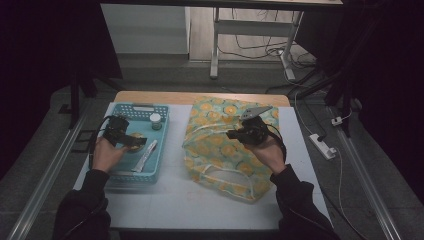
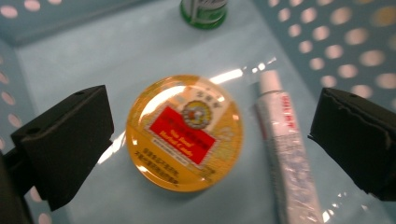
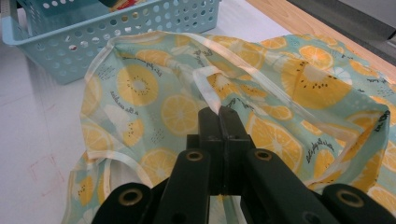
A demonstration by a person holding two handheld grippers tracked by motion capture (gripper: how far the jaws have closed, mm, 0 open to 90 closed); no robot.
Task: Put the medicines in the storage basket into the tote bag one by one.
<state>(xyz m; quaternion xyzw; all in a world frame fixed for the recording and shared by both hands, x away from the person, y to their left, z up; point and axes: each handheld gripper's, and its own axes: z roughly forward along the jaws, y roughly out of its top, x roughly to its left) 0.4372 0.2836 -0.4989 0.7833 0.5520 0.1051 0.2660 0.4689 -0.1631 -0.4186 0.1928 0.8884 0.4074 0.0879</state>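
The left gripper (image 2: 210,135) hangs with jaws wide over a round yellow tin (image 2: 184,133) with a red label and glossy lid, lying flat in the blue basket (image 1: 120,111) beside a white tube (image 2: 286,144). The right gripper (image 3: 219,122) pinches the fruit-print bag (image 3: 289,79) on the worktop (image 1: 170,200).

One tin (image 2: 184,133), one tube (image 2: 287,149), one bottle (image 2: 204,11)

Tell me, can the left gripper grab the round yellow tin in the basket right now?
Probably yes. The left gripper hangs open over the tin, one jaw on each side with nothing on top of it. The tube lies close beside the tin, also between the jaws, so it might get pinched too.
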